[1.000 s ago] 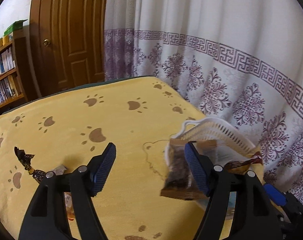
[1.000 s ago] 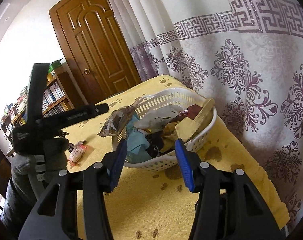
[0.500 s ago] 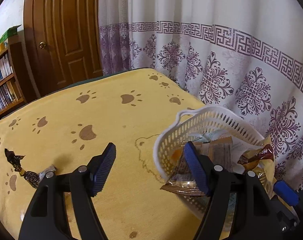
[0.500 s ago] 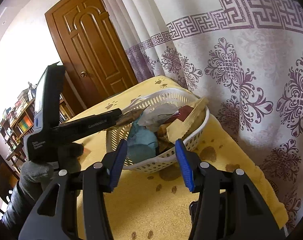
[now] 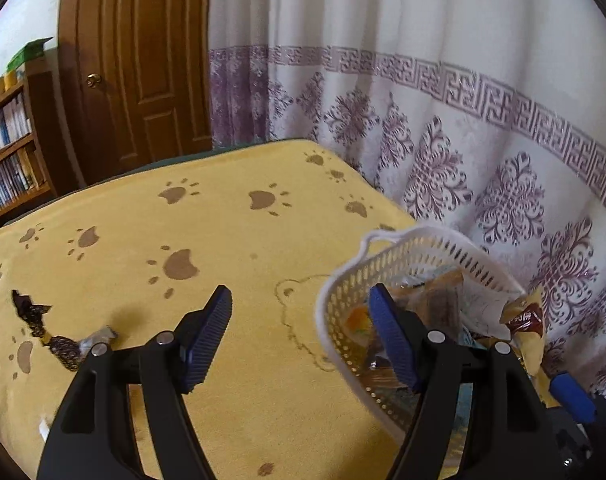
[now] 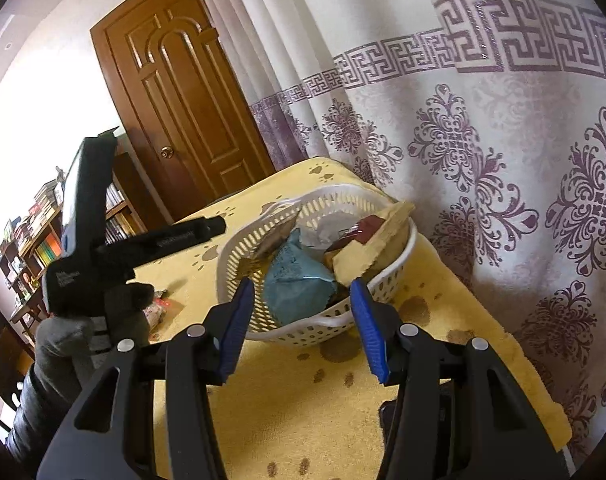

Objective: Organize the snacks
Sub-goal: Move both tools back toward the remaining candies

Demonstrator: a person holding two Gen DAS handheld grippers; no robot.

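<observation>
Now the left gripper (image 5: 301,336), jaws wide and empty, is hanging beside the basket (image 5: 443,242); its brown packet is lying inside, while candies (image 5: 65,346) are waiting at nine o'clock.

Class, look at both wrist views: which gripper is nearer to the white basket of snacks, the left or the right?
Left. The left gripper is at the white basket; one finger overlaps the rim while the other is outside it. The right gripper sits back from the basket's near edge, open and empty.
</observation>
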